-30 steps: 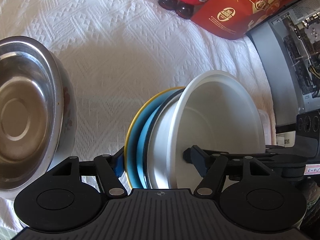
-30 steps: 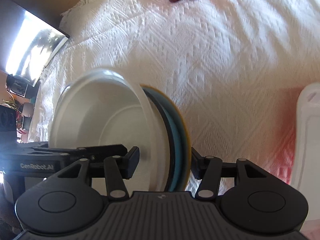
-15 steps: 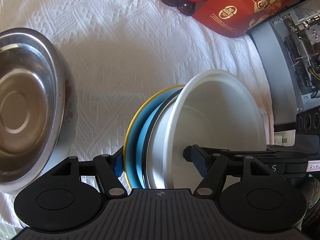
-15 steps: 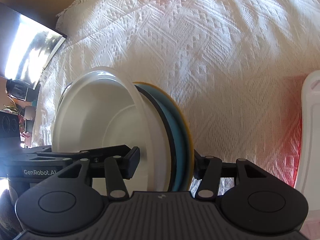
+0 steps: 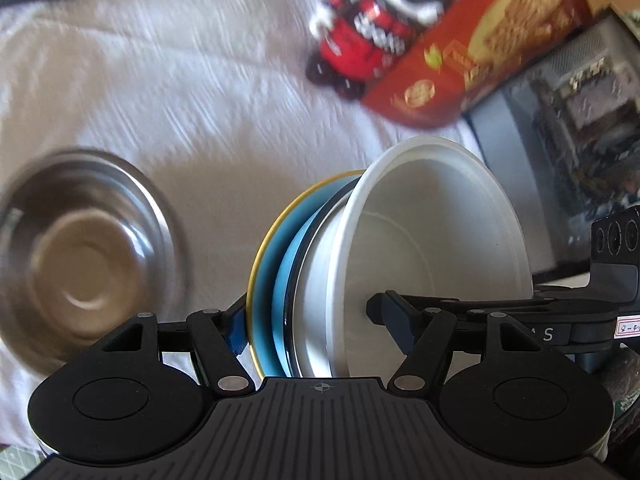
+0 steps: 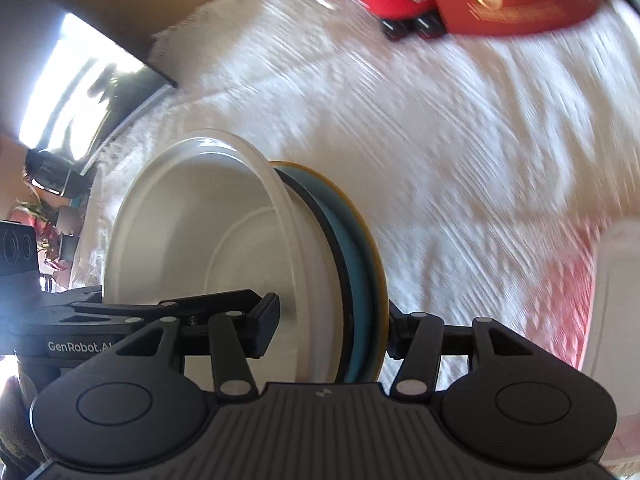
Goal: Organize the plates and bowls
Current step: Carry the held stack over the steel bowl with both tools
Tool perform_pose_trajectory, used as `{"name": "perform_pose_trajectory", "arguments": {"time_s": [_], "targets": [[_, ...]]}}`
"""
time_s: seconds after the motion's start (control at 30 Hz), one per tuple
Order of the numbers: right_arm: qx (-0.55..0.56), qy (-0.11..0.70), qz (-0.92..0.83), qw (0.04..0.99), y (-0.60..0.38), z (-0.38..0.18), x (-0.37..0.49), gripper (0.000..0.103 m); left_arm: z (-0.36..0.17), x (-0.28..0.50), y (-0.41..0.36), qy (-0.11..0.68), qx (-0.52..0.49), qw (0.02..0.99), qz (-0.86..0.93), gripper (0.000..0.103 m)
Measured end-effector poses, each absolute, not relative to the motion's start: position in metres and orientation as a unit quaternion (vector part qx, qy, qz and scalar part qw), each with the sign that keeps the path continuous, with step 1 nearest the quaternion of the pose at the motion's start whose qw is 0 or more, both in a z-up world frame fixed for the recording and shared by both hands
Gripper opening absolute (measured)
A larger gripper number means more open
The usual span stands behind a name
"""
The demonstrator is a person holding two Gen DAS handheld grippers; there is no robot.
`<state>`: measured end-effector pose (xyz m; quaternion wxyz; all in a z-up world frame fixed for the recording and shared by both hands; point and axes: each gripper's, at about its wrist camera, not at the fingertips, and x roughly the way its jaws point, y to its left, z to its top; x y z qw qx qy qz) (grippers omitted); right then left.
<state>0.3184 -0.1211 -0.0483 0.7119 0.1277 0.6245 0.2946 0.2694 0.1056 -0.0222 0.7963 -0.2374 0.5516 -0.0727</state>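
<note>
- White bowl (image 5: 432,240): deep, smooth plastic, nested on top of the stack and seen edge-on; its hollow is empty and its rim shows whole in the right wrist view (image 6: 192,232).
- Blue plate (image 5: 276,280): pale blue with a yellow rim, the outermost piece under the bowl; a dark-rimmed piece sits between the two.
- Steel bowl (image 5: 86,256): shiny, empty, upright on the white cloth (image 5: 192,92), well left of the stack, apart from it.

White bedspread (image 5: 168,92) (steel bowl (image 5: 86,256))
</note>
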Motion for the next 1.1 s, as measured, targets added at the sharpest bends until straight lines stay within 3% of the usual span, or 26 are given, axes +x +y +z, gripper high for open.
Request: {"name": "perform_pose_trajectory", "arguments": {"time_s": [0.23,0.5,0.83,1.1], "targets": [[0.095,0.607,0.335,0.714,-0.044,-0.015,0.326,0.054,0.001,0.253,0.179,0.535,-0.254,0.804,-0.05,0.072],[0.049,0.624,0.35,0.697,0.051,-0.024,0.324,0.053,-0.029,0.237,0.258,0.533,-0.3,0.79,-0.026,0.072],[0.026,0.675,0.311,0.669,0.089,-0.085,0.322,0.054,-0.08,0.232,0.277,0.57,-0.311,0.76,-0.01,0.071],[0.001,0.661,0.311,0.683,0.091,-0.073,0.319,0.054,-0.068,0.225,0.288,0.557,-0.313,0.77,0.005,0.065]]}}
